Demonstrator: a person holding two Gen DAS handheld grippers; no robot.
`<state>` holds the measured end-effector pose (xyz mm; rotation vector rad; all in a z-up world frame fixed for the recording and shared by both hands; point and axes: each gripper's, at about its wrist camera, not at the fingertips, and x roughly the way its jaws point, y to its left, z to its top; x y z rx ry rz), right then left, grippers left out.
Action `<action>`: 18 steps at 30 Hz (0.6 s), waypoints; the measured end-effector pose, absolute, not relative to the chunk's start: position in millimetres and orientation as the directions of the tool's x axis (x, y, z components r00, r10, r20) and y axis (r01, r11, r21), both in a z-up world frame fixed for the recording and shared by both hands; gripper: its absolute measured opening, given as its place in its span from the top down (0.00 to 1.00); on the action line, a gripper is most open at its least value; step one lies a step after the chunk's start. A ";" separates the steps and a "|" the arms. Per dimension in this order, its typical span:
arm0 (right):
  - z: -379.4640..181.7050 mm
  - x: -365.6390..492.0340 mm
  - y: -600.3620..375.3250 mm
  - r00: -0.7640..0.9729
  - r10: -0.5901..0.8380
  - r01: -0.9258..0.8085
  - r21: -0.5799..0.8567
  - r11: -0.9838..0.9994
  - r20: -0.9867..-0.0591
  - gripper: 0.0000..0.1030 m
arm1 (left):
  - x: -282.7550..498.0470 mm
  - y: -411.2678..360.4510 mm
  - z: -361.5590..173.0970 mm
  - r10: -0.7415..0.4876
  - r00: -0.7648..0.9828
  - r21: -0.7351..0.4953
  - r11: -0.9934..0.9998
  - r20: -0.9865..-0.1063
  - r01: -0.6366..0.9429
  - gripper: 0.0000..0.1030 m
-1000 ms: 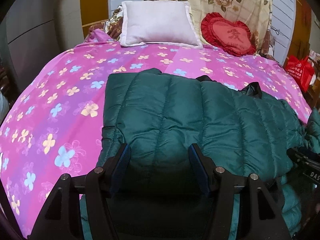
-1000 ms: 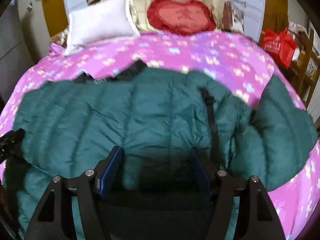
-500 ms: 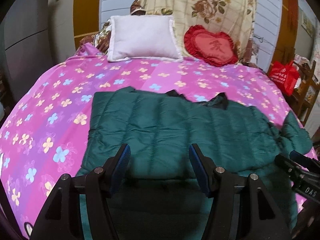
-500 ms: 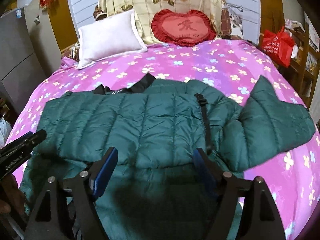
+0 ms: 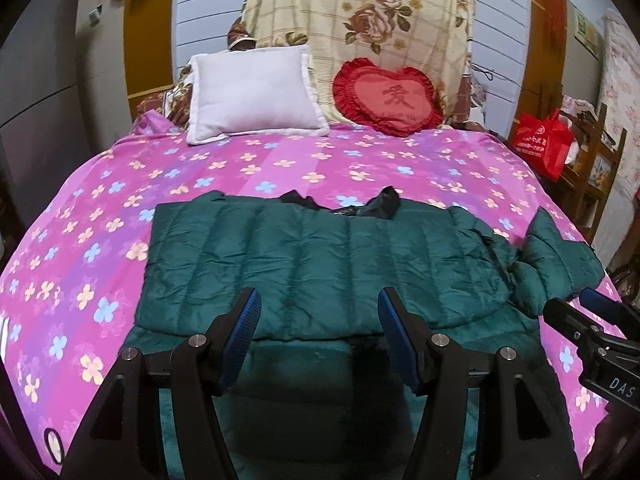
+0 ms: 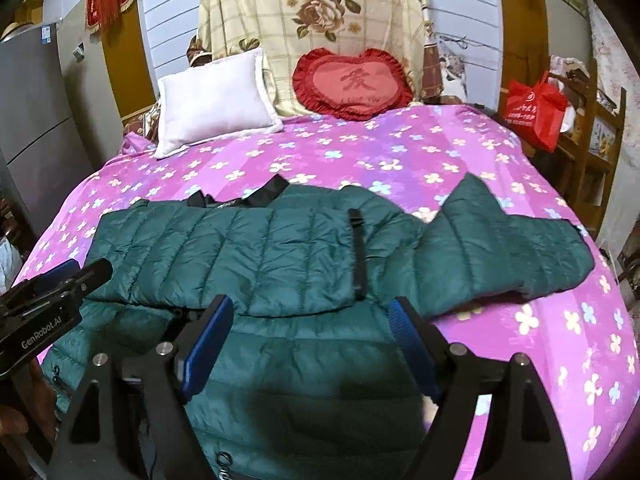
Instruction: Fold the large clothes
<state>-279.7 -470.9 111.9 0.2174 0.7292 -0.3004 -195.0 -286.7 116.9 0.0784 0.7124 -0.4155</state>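
Observation:
A dark green quilted down jacket (image 5: 320,256) lies flat on the pink flowered bedspread (image 5: 100,216), its upper layer folded over the lower part near the bed's front edge. One sleeve (image 6: 508,248) sticks out to the right. My left gripper (image 5: 318,308) is open and empty, above the jacket's near left part. My right gripper (image 6: 310,316) is open and empty, above the jacket's near middle. Each gripper shows at the edge of the other's view, the right one in the left wrist view (image 5: 592,320) and the left one in the right wrist view (image 6: 56,292).
A white pillow (image 5: 256,92) and a red heart cushion (image 5: 388,96) lean at the head of the bed, against a flowered cloth. A red bag (image 5: 542,142) sits on a wooden shelf to the right. A grey cabinet (image 6: 36,128) stands at the left.
Both grippers have pulled back and up from the jacket, so more of the bed shows. They stay open and empty. The jacket lies still.

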 end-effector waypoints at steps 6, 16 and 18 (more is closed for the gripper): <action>116.2 -293.8 -487.7 0.702 -0.232 0.370 0.067 0.927 -0.674 0.19 | -201.4 -305.7 115.9 -0.357 0.666 -0.071 0.907 -0.654 0.416 0.59; 119.2 -310.6 -521.4 0.681 -0.292 0.424 0.037 0.905 -0.672 0.18 | -204.2 -326.6 113.8 -0.382 0.648 -0.084 0.893 -0.659 0.441 0.59; 119.3 -312.5 -528.9 0.677 -0.303 0.436 0.035 0.899 -0.671 0.18 | -203.3 -328.7 113.1 -0.383 0.647 -0.088 0.894 -0.659 0.440 0.59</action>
